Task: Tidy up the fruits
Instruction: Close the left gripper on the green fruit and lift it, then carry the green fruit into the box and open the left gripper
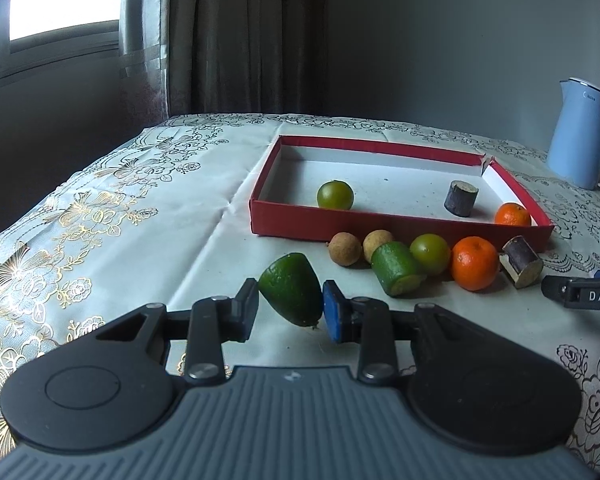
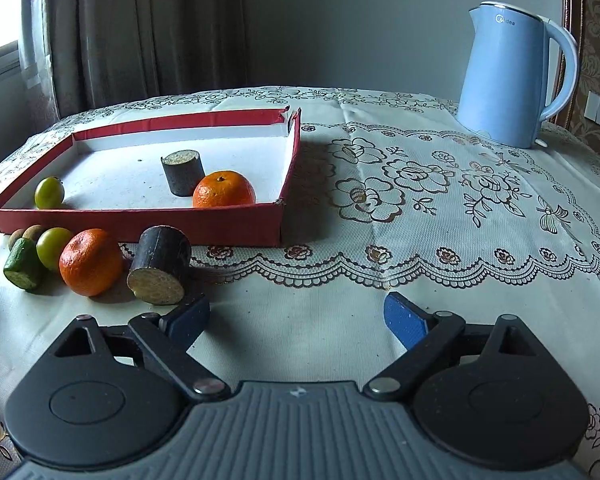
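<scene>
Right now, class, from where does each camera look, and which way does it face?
Left wrist: sits on the left tongs, facing forward over the table toward the red tray; its own two fingers show, shut on a green fruit piece.
Right wrist: sits on the right tongs, facing the tray's right end and the blue kettle; its own fingers show, open and holding nothing.
Shared: the tray, the kettle, and the row of fruit in front of the tray, including an orange.
</scene>
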`<control>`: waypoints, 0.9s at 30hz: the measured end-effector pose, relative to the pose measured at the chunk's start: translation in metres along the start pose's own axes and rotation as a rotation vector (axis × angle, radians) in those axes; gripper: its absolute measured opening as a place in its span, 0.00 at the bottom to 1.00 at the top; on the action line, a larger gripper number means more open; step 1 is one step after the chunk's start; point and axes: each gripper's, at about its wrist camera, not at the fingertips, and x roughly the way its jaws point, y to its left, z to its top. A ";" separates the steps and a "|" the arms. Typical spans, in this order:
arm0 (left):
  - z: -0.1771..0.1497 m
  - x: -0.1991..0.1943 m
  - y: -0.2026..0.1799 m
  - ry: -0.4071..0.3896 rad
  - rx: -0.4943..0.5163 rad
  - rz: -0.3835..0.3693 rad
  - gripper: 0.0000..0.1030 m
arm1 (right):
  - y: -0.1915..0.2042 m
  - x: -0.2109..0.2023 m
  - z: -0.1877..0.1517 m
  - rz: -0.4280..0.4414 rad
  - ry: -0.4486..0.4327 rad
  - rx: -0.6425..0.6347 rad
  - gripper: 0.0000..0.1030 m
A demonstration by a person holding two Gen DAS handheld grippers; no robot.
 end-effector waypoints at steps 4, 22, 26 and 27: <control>0.005 0.006 0.001 0.007 0.000 0.028 0.30 | 0.000 0.000 0.000 0.000 0.000 0.000 0.92; 0.056 0.050 -0.027 -0.012 0.066 0.041 0.30 | -0.003 -0.001 0.001 0.028 -0.005 0.022 0.95; 0.073 0.063 -0.049 -0.027 0.107 0.028 0.30 | -0.006 -0.001 0.001 0.043 -0.007 0.034 0.96; 0.077 0.066 -0.054 -0.031 0.117 0.022 0.30 | -0.006 -0.001 0.001 0.045 -0.008 0.036 0.96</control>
